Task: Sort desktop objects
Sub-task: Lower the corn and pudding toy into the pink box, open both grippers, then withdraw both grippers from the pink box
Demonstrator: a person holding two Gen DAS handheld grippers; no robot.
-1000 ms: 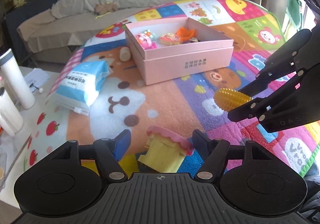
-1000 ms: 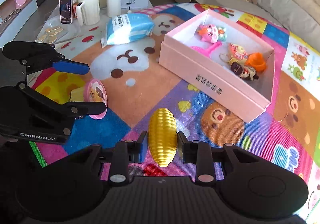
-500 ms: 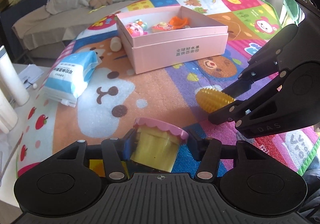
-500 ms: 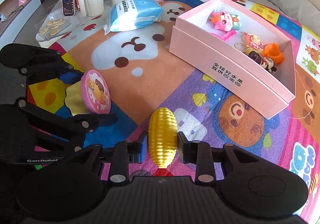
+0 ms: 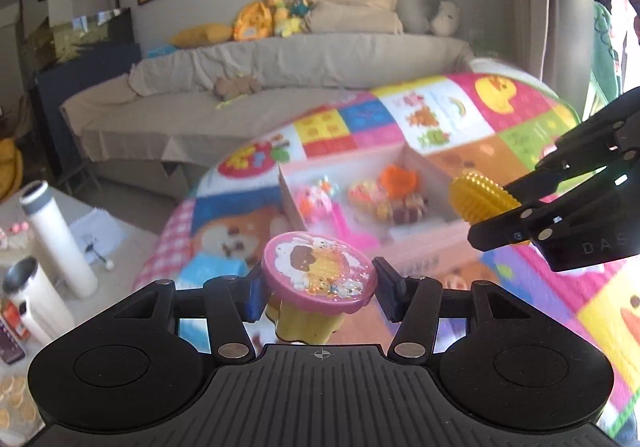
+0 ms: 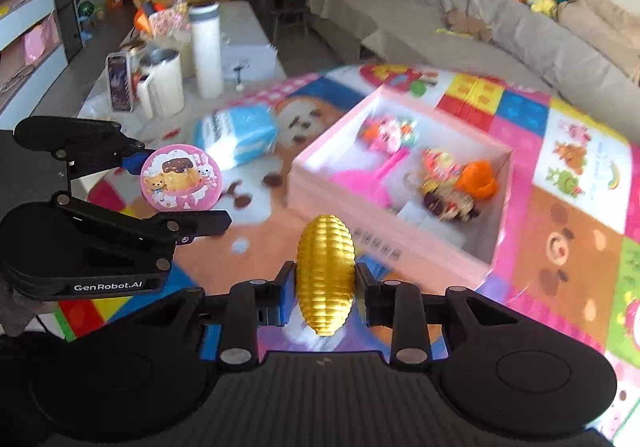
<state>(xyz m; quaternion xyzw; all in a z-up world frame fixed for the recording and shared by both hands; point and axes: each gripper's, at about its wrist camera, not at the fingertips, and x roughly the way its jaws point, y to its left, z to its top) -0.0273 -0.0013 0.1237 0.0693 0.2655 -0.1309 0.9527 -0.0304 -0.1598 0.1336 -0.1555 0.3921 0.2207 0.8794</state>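
My left gripper (image 5: 318, 287) is shut on a yellow toy cup with a pink cartoon lid (image 5: 318, 273) and holds it in the air; the cup also shows in the right wrist view (image 6: 180, 177). My right gripper (image 6: 325, 289) is shut on a golden toy corn cob (image 6: 325, 273), lifted just in front of the pink box; the cob also shows in the left wrist view (image 5: 480, 197). The open pink box (image 6: 400, 247) lies ahead on the colourful mat and holds several small toys (image 6: 452, 183). It is blurred in the left wrist view (image 5: 420, 247).
A blue tissue pack (image 6: 236, 133) lies on the mat left of the box. A low table at the left carries a white bottle (image 6: 206, 49), a white mug (image 6: 162, 83) and a phone (image 6: 119, 81). A beige sofa (image 5: 260, 87) with soft toys runs behind the mat.
Both grippers have risen off the mat with their toys and moved towards the pink box. The cup now shows its lid face, and the corn cob is close to the box's front wall.
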